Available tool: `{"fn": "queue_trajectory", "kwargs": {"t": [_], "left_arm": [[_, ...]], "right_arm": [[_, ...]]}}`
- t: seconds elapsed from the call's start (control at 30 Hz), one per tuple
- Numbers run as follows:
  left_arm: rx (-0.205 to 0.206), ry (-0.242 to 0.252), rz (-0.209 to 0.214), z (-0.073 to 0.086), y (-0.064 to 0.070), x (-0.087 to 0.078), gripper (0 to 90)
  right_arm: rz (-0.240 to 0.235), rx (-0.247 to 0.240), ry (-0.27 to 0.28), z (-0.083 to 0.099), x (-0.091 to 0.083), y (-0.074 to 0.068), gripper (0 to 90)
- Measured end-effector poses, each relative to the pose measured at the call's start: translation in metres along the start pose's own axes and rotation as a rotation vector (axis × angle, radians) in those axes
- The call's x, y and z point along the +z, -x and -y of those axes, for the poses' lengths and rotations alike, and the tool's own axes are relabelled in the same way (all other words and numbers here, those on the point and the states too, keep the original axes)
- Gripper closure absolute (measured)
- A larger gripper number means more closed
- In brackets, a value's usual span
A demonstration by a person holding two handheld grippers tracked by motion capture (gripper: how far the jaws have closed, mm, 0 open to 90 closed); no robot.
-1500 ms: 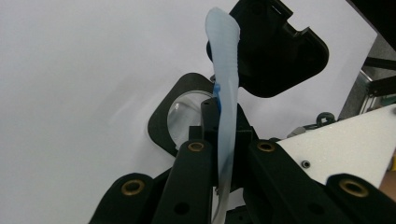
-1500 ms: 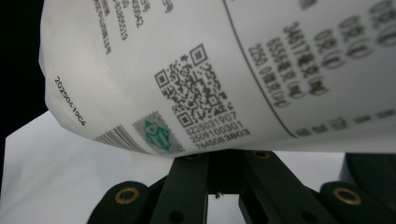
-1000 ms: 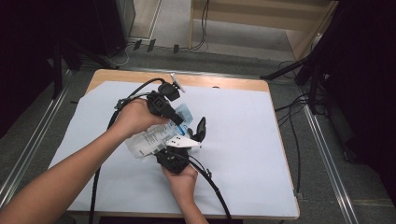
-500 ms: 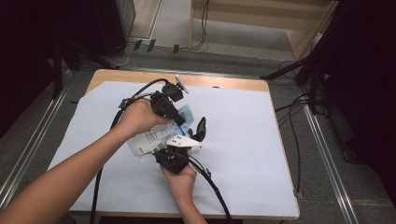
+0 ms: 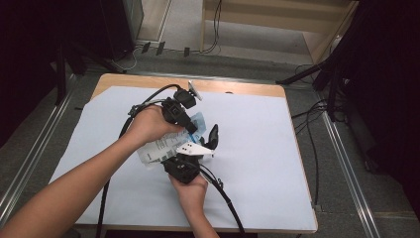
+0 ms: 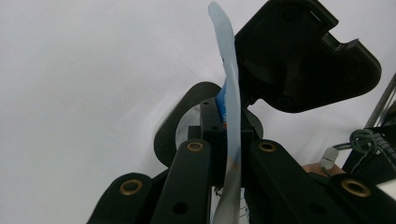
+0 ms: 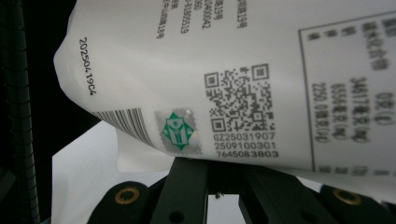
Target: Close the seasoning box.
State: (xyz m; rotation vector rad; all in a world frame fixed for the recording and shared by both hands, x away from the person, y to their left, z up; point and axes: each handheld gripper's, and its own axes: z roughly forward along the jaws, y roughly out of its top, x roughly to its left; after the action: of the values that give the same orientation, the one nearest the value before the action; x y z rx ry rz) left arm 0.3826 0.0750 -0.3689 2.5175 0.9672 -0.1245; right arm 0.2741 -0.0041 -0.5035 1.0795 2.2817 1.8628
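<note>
**Desk:** What does the frame show, reading from the left?

**Photographer:** A person's left forearm crosses the white-covered table (image 5: 257, 163) from the lower left. That hand carries the left gripper (image 5: 190, 126), clenched on the blue-edged end of a plastic packet (image 5: 161, 148). In the left gripper view the packet's thin edge (image 6: 229, 116) runs straight up between the two black jaws, pinched tight. At centre the packet is held off the sheet between both tools. Below it, the right hand (image 5: 190, 191) comes up from the near edge with the right gripper (image 5: 205, 144).

**Desk:** Is the right one clamped as well?

**Photographer:** It looks so. In the right gripper view the packet's white printed face (image 7: 243, 84), with barcode and square code, sits right above the jaws, and its lower edge disappears where they meet. I'd call that a grasp on the seam, though the contact point itself is hidden.

**Desk:** And the step in hand?

**Photographer:** My reading is a tear or pull-apart of the packet. To do it well, both grips should stay close together on the same edge, so the force lands on a short stretch of film. The hands should move in opposite directions across the seam, not simply outward, and stay low over the table. A shallow bite on slick plastic may slip.
</note>
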Motion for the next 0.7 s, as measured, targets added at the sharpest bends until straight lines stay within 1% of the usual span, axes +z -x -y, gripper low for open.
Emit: {"fn": "queue_trajectory", "kwargs": {"t": [0.27,0.37,0.53,0.63,0.7], "left_arm": [[-0.014,-0.002,0.006,-0.0018,-0.0029,0.0028,90.0],[-0.02,-0.003,0.007,-0.0024,-0.0013,0.0039,90.0],[-0.018,-0.01,-0.007,-0.0024,0.0002,0.0044,90.0],[-0.016,-0.017,-0.003,-0.0026,0.0003,0.0029,90.0],[-0.023,-0.012,-0.003,-0.0021,0.002,0.0011,90.0]], "right_arm": [[0.007,-0.002,-0.006,-0.0012,-0.0012,0.0004,90.0],[0.006,0.0,-0.003,-0.0017,-0.0012,0.0001,90.0],[0.0,-0.003,-0.004,-0.0027,-0.0008,-0.0002,90.0],[-0.007,-0.001,-0.002,-0.0034,-0.0001,-0.0008,90.0],[-0.008,-0.01,-0.002,-0.004,0.0008,-0.0007,90.0]]}}
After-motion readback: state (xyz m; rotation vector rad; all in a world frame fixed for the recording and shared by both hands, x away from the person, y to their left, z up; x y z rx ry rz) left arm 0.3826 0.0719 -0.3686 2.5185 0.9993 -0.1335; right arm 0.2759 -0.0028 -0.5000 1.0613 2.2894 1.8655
